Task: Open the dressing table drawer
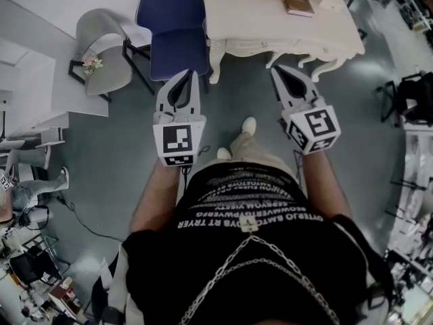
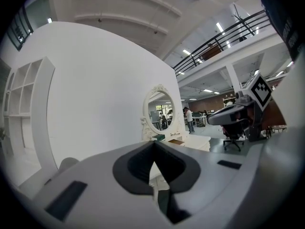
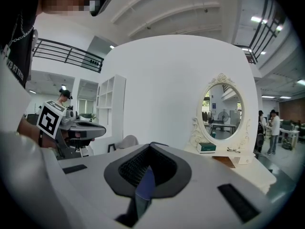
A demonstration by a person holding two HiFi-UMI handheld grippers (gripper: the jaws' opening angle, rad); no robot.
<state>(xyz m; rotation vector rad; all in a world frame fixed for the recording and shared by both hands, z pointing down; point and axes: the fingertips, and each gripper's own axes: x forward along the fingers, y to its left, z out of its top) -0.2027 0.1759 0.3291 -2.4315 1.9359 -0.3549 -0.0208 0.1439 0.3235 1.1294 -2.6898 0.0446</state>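
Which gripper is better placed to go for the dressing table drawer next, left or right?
Right, probably. The right gripper points at the front edge of the dressing table; the left gripper faces the blue chair beside it. Both are shut and empty.

light: bright ceiling strips | edges: fisheye-warped, vignetted | focus: perhaps soft near

The dressing table (image 1: 270, 32) stands ahead of the fingers of the right gripper (image 1: 277, 72), apart from them. On it lie a book (image 1: 296, 3), a box (image 3: 206, 148) and glasses (image 3: 233, 150), with the mirror (image 3: 221, 111) behind them. Ahead of the fingers of the left gripper (image 1: 194, 74) stands a chair (image 1: 177, 42), just left of the table. An armchair (image 1: 101, 49) stands further left.
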